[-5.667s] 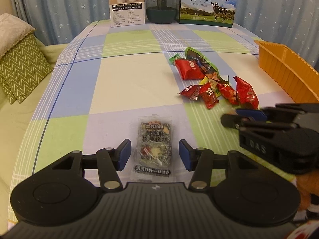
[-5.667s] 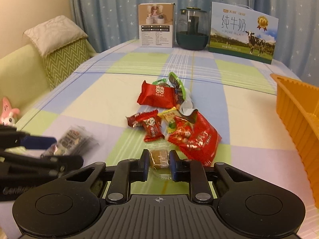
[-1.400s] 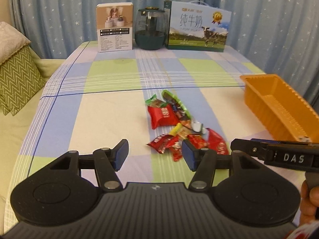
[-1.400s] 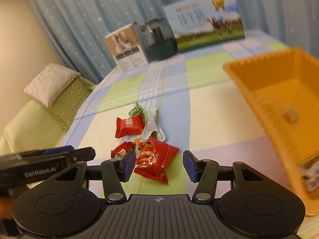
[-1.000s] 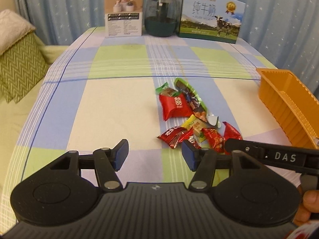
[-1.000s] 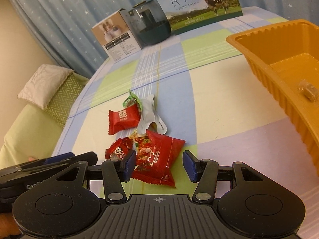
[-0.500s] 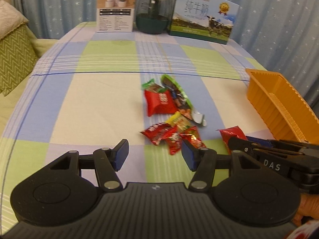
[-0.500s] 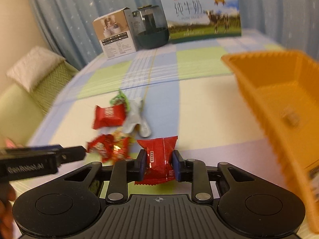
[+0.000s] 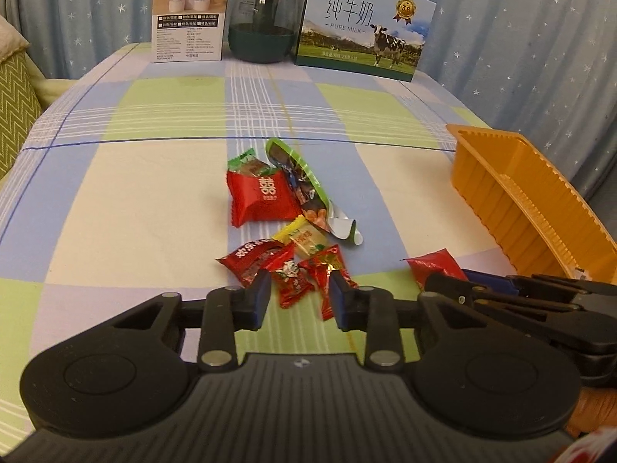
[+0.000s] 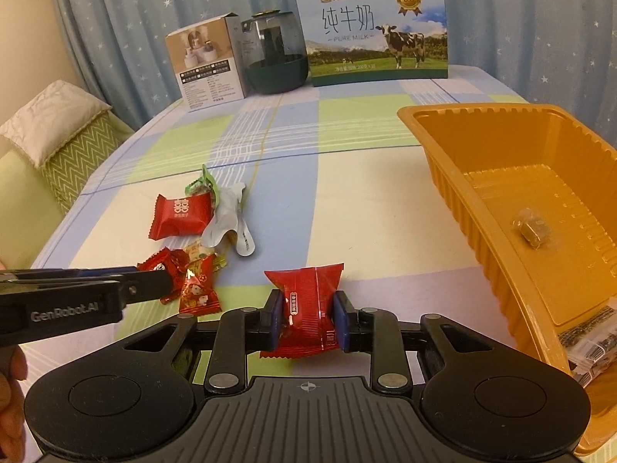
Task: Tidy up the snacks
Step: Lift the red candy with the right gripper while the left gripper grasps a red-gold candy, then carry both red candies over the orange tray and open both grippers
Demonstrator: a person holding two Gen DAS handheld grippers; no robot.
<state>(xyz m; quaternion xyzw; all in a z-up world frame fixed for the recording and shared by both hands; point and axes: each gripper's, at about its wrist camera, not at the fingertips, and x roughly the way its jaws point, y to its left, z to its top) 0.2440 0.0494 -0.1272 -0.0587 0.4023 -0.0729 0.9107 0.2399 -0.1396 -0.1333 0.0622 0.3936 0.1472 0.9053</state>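
A red snack packet (image 10: 308,308) sits clamped between the right gripper (image 10: 307,322) jaws, above the worktop (image 10: 366,208) just left of the orange tray (image 10: 482,200). The left gripper (image 9: 297,299) jaws have just been closing around a small red candy (image 9: 291,281) in the heap; whether the pads press it is unclear.

Bare checked surface (image 10: 358,208) is lying open between the snack pile (image 10: 193,231) and the orange tray (image 10: 462,177), giving a clear lane toward the tray. The tray's near wall is rising as a barrier along that lane. Beyond the pile, the milk carton (image 10: 378,31), jar (image 10: 275,58) and white box (image 10: 204,65) are blocking the far edge.
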